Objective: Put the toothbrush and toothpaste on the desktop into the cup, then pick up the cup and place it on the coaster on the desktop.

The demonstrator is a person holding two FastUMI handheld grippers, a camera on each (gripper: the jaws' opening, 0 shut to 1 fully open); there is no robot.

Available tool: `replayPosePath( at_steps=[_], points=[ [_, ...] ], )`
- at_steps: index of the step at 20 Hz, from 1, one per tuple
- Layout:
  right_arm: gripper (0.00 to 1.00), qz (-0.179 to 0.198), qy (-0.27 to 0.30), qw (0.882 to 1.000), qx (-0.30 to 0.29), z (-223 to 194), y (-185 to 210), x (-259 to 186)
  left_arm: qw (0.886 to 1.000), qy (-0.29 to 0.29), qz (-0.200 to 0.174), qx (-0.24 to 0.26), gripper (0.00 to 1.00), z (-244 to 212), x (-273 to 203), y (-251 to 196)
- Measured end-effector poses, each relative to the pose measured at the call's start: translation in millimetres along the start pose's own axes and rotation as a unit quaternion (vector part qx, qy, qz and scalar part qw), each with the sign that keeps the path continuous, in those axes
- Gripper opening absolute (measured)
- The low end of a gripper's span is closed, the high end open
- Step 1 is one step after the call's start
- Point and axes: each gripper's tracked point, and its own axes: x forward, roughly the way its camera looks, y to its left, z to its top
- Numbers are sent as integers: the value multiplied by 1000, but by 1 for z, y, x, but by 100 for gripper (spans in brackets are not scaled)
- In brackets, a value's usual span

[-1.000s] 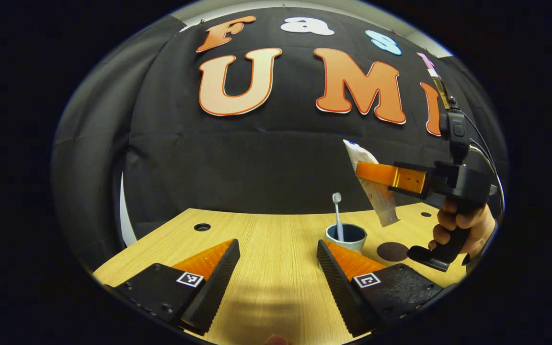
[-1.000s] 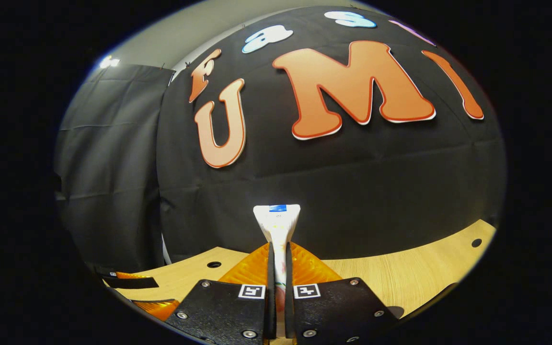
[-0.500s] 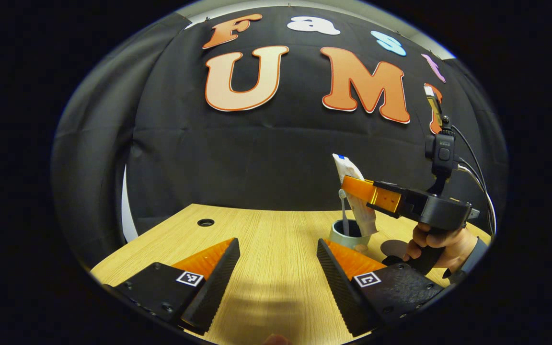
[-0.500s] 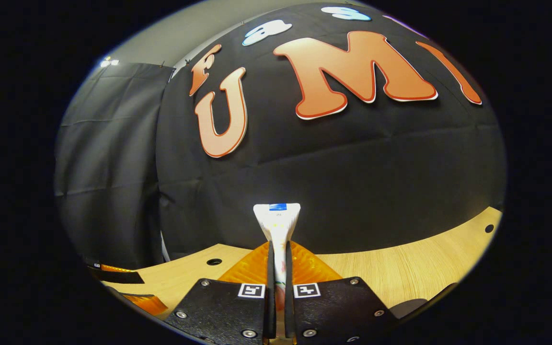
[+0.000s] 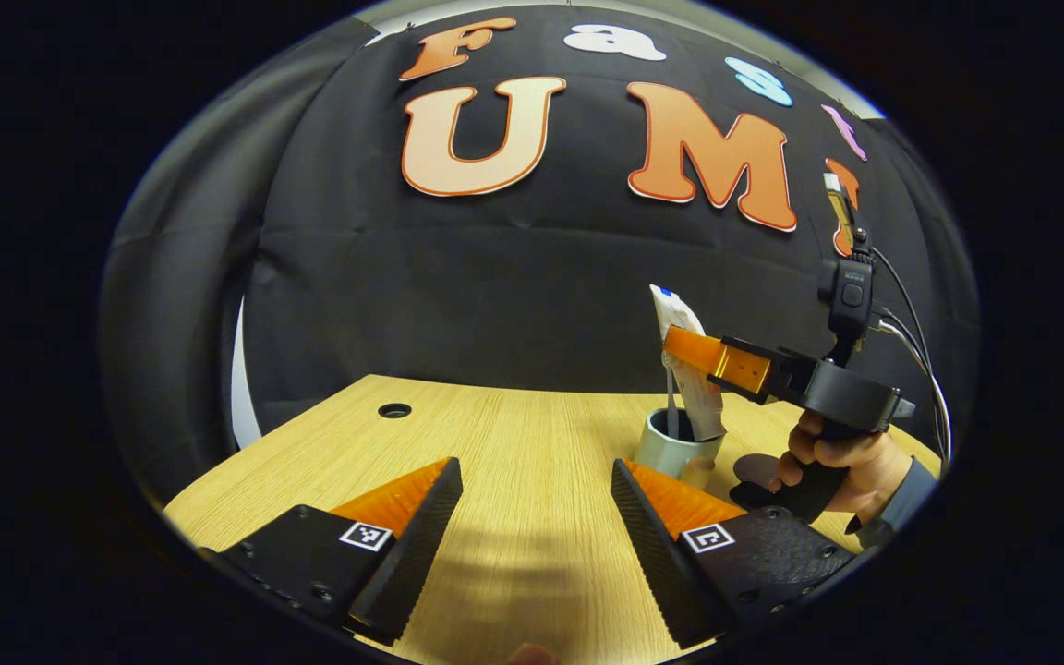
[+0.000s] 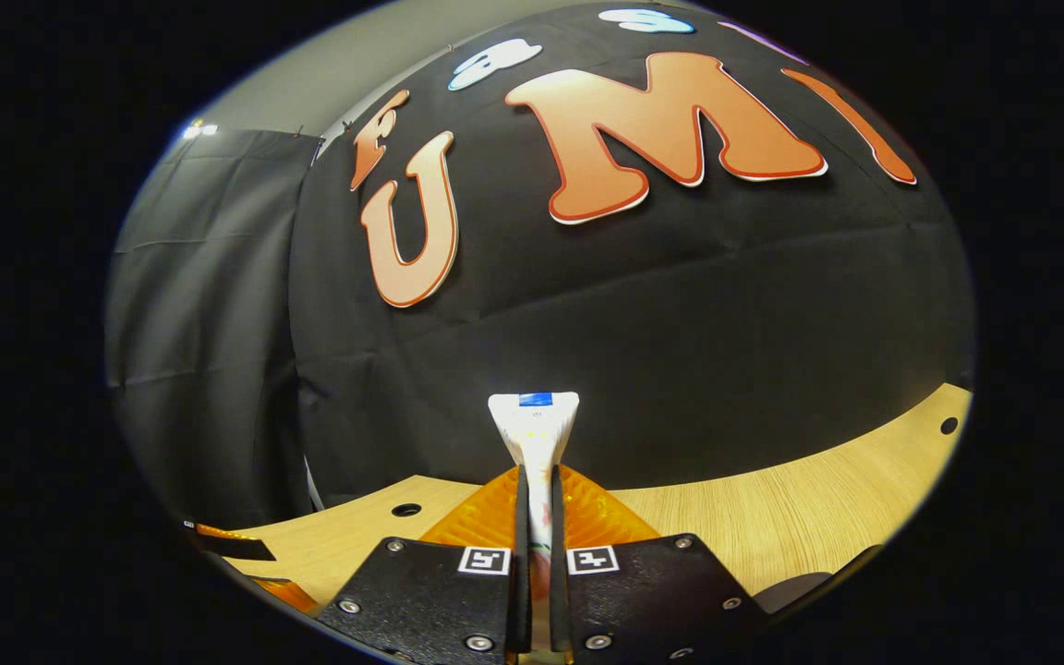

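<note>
A pale wood-grain desktop (image 5: 513, 443) fills the lower half of the left gripper view, with a round cable hole (image 5: 394, 410) at its left rear, and black cloth (image 5: 458, 296) hangs as the booth's wall behind it; in the right gripper view a strip of grey wall shows at the upper left above the cloth. No brand or label writing can be read; the printing on the tube is too small to make out, and small square black-and-white markers sit on the gripper bodies. At the bottom of the left gripper view the left gripper (image 5: 537, 494) hangs just above the desk with its fingers spread wide and nothing between them. Right of centre the right gripper (image 5: 680, 346), held by a hand (image 5: 841, 462), pinches the white toothpaste (image 5: 691, 388) near its upper end, the tube's lower end inside the grey cup (image 5: 675, 448) beside the toothbrush (image 5: 671, 406). The dark round coaster (image 5: 754, 469) lies just right of the cup. Compared with a second ago, the tube has come down from above the cup's right side into it. In the right gripper view the toothpaste's flat crimped end (image 6: 533, 429) stands upright between the clenched fingers.
</note>
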Motion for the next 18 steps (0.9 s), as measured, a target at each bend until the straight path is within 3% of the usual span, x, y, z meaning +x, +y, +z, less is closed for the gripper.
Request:
replayPosePath(
  at_steps=[11, 18],
  points=[
    [15, 12, 38, 997, -64, -14, 4, -16, 1000, 2, -13, 24, 98, -6, -3, -30],
    [20, 19, 48, 995, -86, 6, 1, -45, 999, 6, -31, 21, 97, -5, -5, -51]
  ],
)
